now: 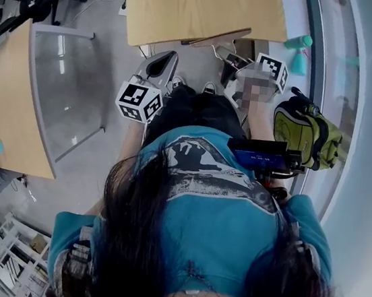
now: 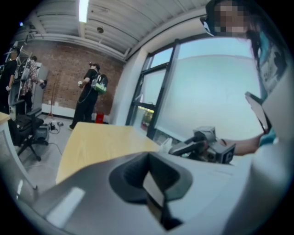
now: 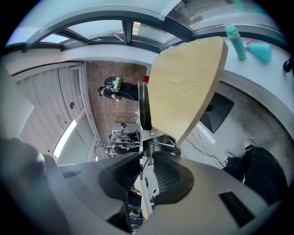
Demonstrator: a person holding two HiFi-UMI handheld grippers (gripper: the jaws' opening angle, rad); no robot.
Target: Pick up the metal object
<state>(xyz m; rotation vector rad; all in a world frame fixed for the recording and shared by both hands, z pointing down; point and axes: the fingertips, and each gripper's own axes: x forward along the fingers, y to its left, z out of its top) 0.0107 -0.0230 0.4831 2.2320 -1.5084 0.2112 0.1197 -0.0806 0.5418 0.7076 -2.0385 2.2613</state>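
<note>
Silvery metal spring clip (image 3: 148,153) with thin plate and black handle: gripped in the right tongs (image 3: 146,179), jaws pressed onto its flat sides. It is held in the air against the edge of the pale wooden bench (image 3: 188,87); contact with the bench unclear. Left tongs (image 2: 151,183) clenched, pads together, nothing between them. Head view: both tongs held in front of the person's legs. Teal bottle (image 3: 234,36) lies beyond the bench by the window

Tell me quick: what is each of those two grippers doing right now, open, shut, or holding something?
Left gripper: shut, with nothing between its jaws.
Right gripper: shut on the metal object.
</note>
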